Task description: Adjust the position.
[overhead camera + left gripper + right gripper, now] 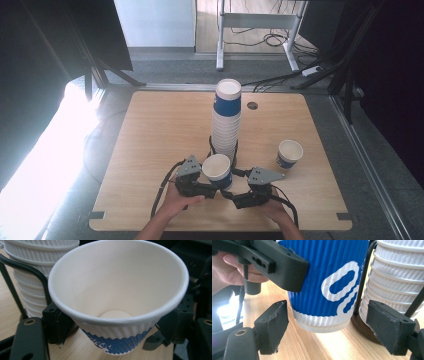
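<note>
Three cameras, one scene
One looks down on the table (pixel 150 150) from above; two ride low, very near the shared blue cup (pixel 218 171) and stack (pixel 226 125).

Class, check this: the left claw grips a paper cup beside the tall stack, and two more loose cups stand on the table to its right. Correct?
Not quite. The high view shows one loose cup to the right. The left claw does grip a paper cup beside the tall stack.
</note>
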`<state>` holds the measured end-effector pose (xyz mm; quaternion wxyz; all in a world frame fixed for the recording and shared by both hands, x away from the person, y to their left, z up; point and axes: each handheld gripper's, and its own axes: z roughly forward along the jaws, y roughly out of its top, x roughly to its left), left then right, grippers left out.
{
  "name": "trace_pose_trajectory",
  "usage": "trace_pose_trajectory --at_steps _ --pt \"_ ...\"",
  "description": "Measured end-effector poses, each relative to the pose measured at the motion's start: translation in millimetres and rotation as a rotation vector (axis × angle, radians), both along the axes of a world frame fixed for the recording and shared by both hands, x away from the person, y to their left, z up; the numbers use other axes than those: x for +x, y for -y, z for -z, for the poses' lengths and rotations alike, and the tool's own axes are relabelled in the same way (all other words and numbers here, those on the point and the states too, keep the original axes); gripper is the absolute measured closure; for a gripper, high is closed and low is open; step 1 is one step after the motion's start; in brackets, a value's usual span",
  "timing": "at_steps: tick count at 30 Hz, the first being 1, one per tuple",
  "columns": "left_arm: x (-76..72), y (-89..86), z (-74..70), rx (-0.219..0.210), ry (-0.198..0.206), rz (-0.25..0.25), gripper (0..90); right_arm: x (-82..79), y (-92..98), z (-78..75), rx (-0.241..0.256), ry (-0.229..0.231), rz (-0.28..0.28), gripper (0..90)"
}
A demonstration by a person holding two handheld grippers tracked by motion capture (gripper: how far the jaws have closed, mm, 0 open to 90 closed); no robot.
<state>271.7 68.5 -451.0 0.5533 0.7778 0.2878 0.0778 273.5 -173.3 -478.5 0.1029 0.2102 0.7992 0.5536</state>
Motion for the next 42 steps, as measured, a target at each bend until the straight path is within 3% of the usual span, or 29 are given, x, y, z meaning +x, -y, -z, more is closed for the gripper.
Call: trace_pose_trajectory --at_steps 5,16,21,30,35,42 --pt "-3.7 3.3 -0.8 0.076 0.048 -0.012 22.3 -0.9 1.4 -0.7 -0.011 -0.007 -0.012 17.5" --pt "-7.0 7.6 -1.4 0.172 0.099 -0.020 22.3 -2.4 -2.7 3.1 -0.067 -0.009 -0.028 16.9" --pt "-10.4 10.9 -4.3 0.242 0.139 -0.011 22.2 -2.9 -7.5 5.5 -0.091 -0.003 -0.034 16.1" --pt "-16.1 18.0 -5.1 0.269 0.156 0.054 22.2 -5.6 -19.5 8.4 -0.112 0.018 -0.048 15.0" --pt "-16.6 20.0 -3.4 0.287 0.157 0.079 22.0 -6.3 -19.4 7.4 -0.096 0.029 -0.045 18.5" --pt "-14.4 18.3 -2.4 0.260 0.136 0.081 21.1 -7.3 -18.4 9.2 -0.094 0.050 -0.046 27.2"
